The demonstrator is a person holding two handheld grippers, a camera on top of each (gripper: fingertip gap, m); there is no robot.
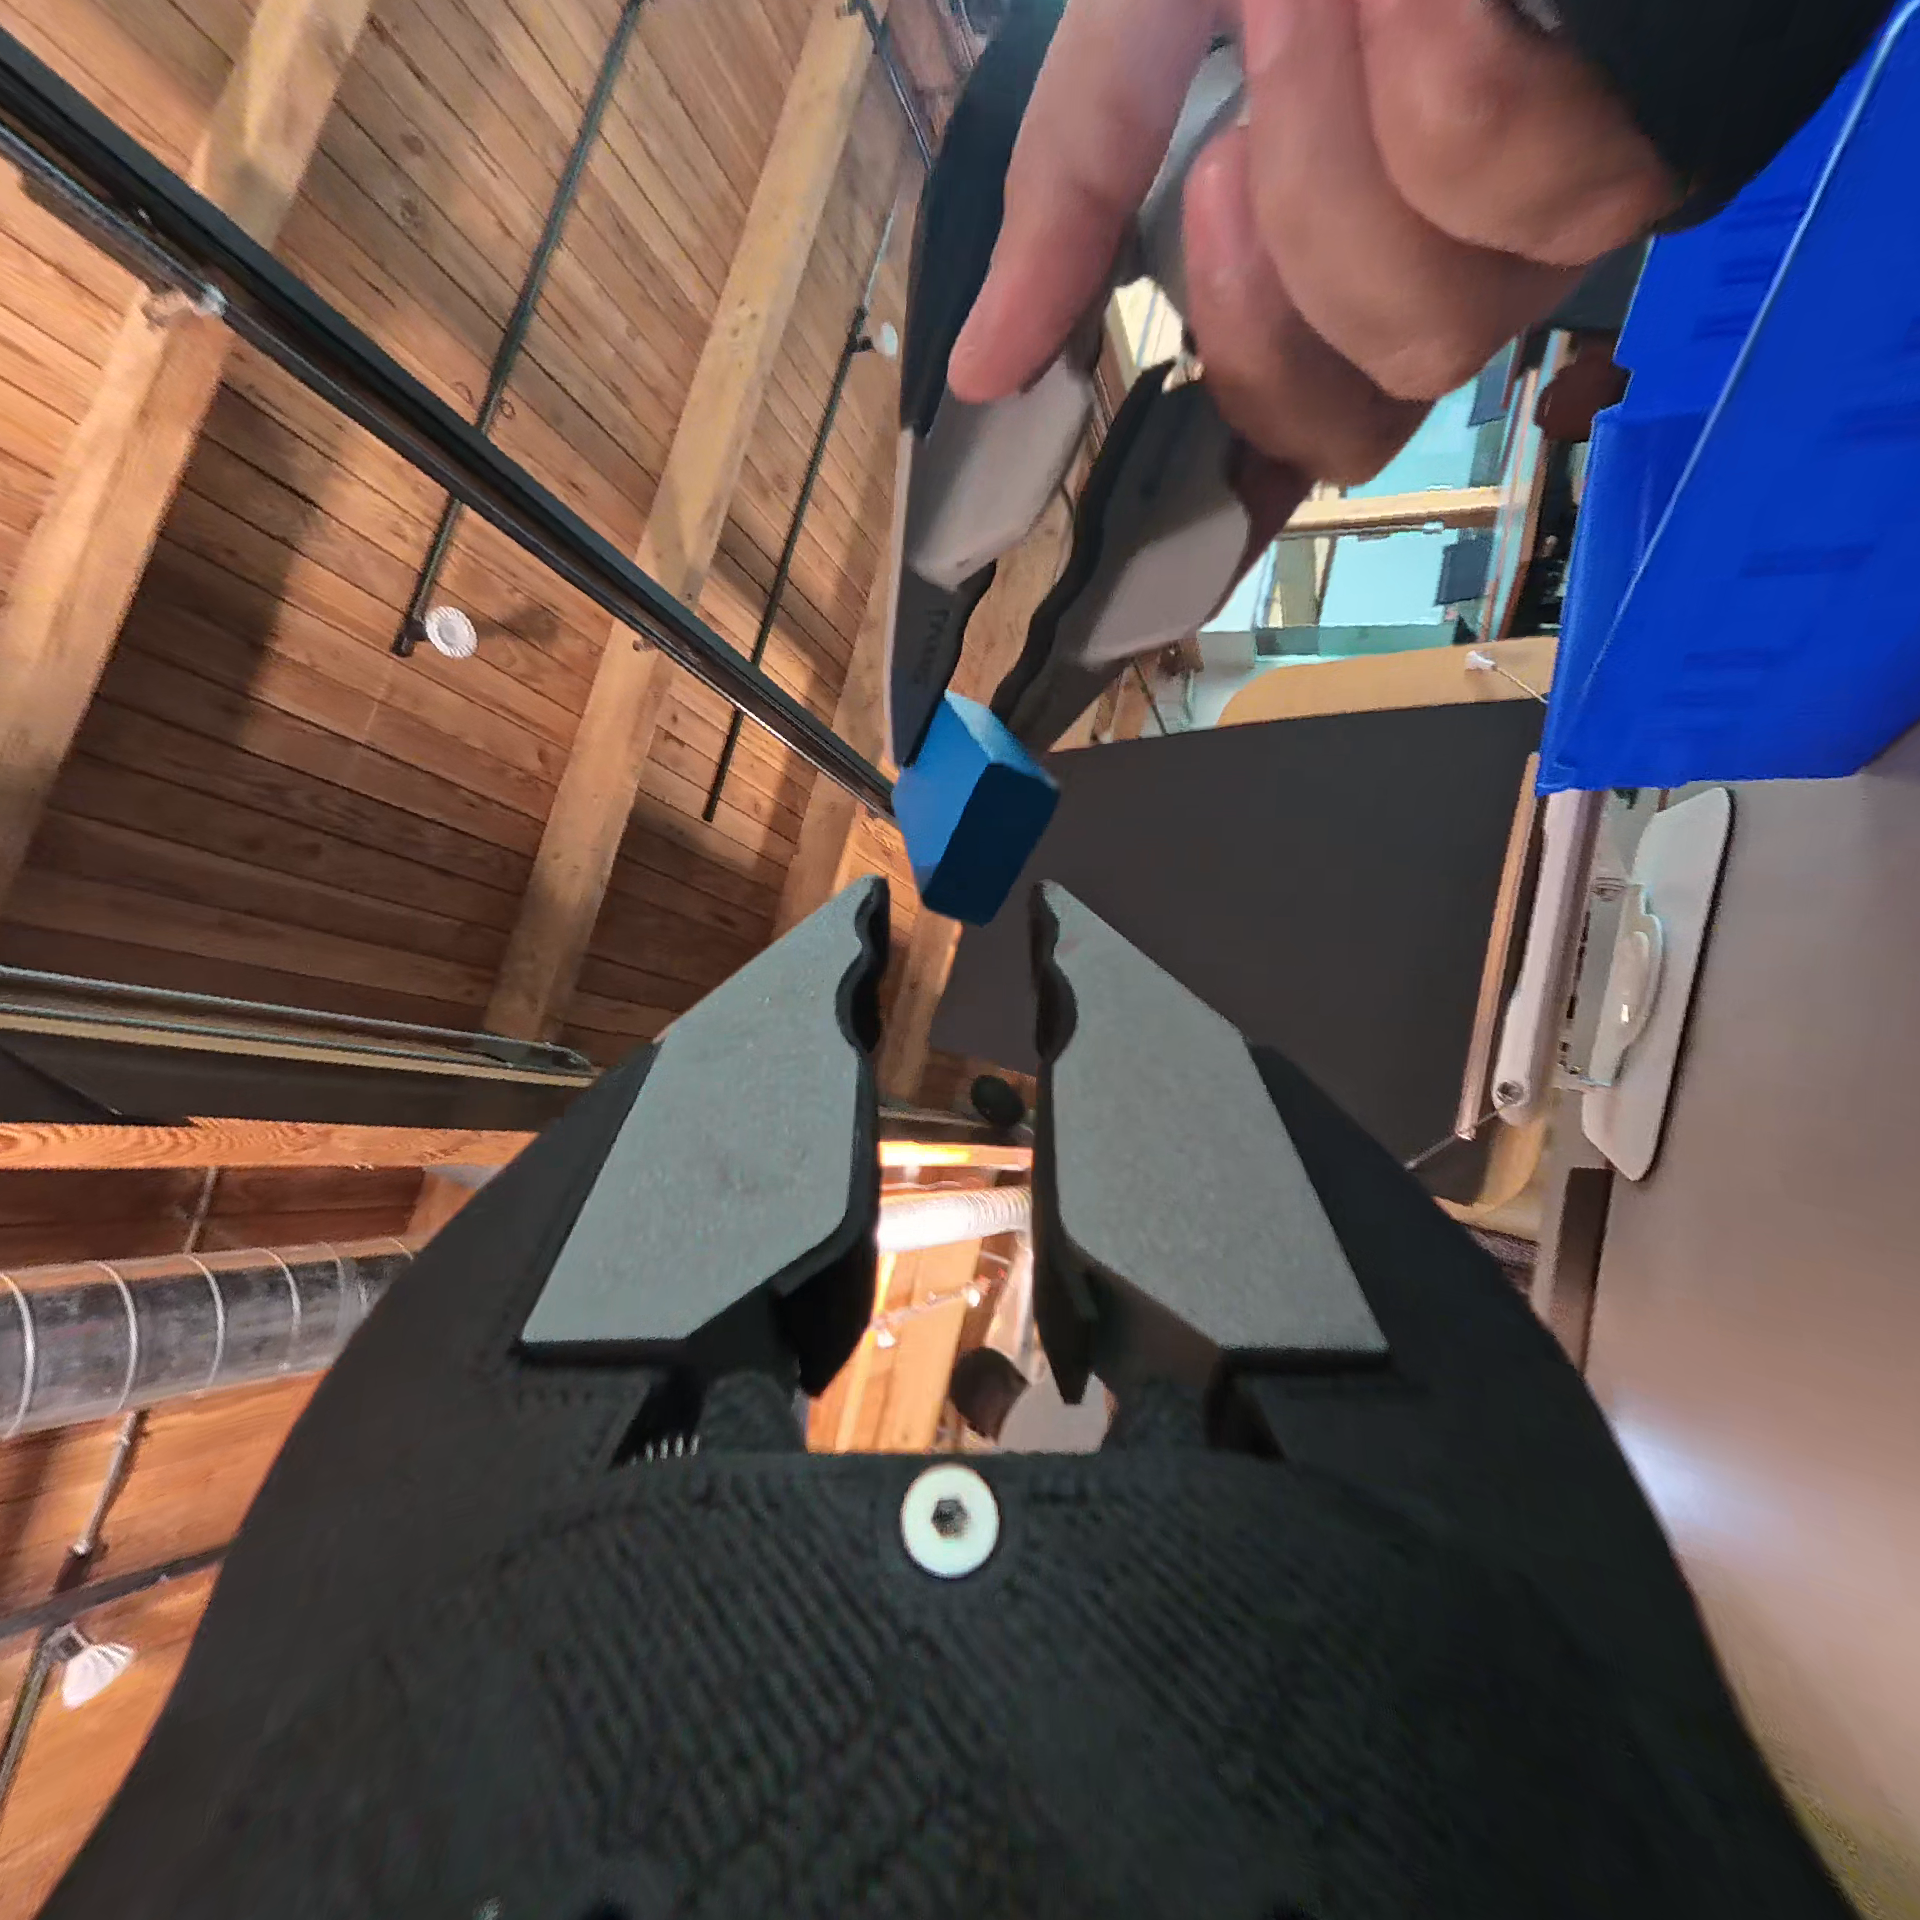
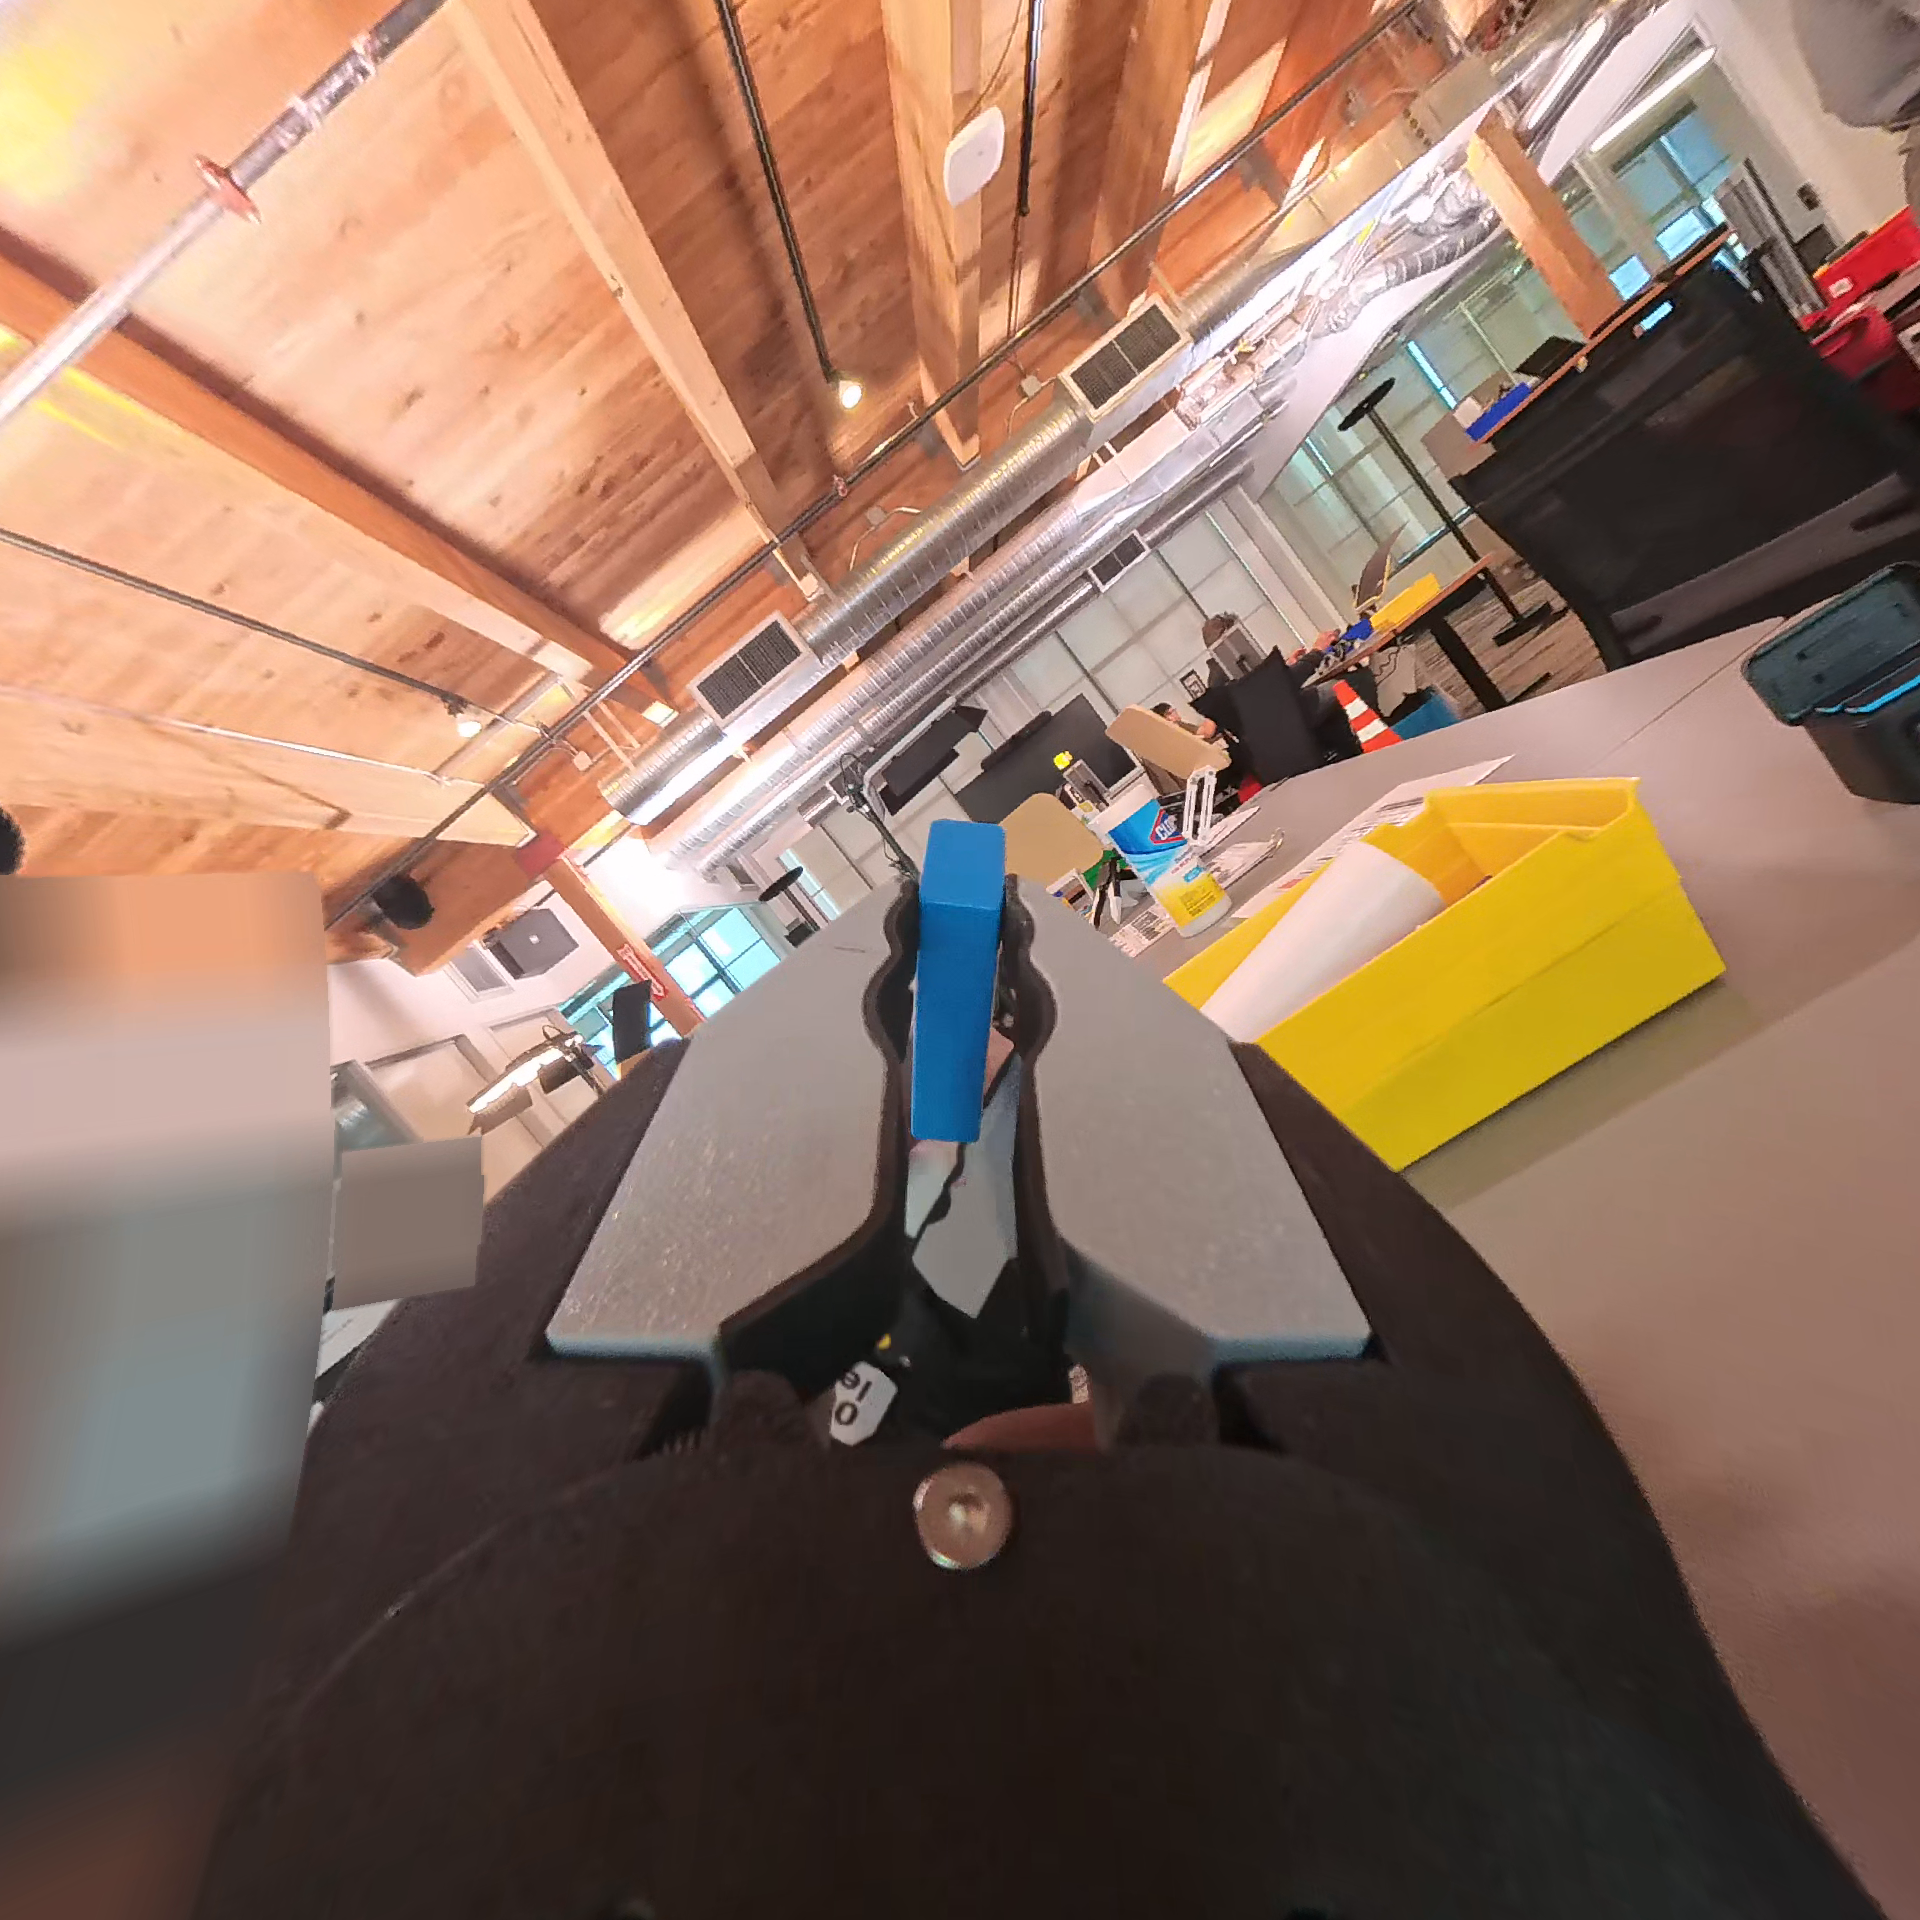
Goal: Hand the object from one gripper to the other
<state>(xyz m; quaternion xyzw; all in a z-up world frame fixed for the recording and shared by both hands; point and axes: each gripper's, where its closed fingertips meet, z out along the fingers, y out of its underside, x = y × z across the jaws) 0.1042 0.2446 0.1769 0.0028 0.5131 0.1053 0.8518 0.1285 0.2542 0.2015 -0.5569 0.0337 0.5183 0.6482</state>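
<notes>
A blue rectangular block (image 2: 954, 977) is clamped between the tips of my right gripper (image 2: 958, 914), which is shut on it. In the left wrist view the same block (image 1: 975, 821) hangs from the right gripper (image 1: 961, 732), held by a person's hand (image 1: 1299, 197) coming in from above. My left gripper (image 1: 961, 909) is open and empty. Its fingertips sit just below the block's lower end, one on each side, apart from it. Both grippers are held up in the air, pointing toward the wooden ceiling.
A grey table (image 2: 1662, 1299) lies to the right with a yellow bin (image 2: 1475, 997) holding a white roll, a wipes canister (image 2: 1174, 862) and a dark case (image 2: 1839, 696). A blue bin (image 1: 1766, 468) and a grey surface (image 1: 1787, 1143) are at the right of the left wrist view. My two grippers' fingertips are within a few centimetres of each other.
</notes>
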